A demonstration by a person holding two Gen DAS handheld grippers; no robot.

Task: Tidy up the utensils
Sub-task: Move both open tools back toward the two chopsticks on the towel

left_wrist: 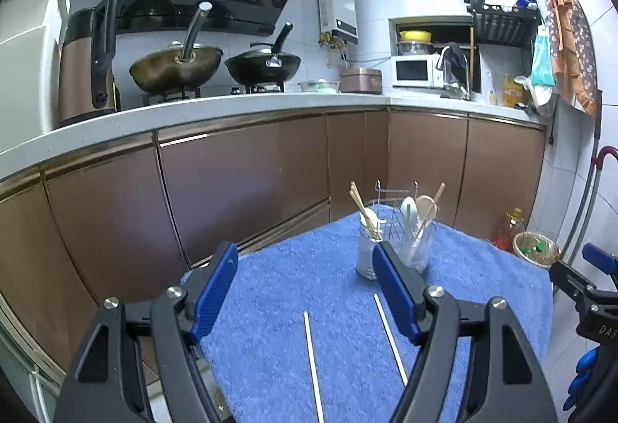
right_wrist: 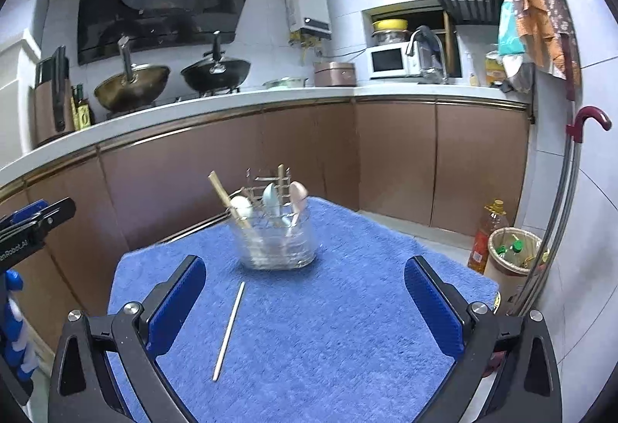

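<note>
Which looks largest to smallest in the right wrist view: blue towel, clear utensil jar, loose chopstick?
1. Blue fluffy towel
2. Clear glass utensil jar
3. Loose pale wooden chopstick, thinnest, though nearer the camera and about as long as the jar looks wide.

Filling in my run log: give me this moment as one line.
left tool: open, empty | right tool: open, empty | two chopsticks loose on blue towel | holder: spoons, chopsticks upright

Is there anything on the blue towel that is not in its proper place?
Yes. Two chopsticks lie loose on the blue towel, while the other utensils stand upright in the glass jars.
</note>
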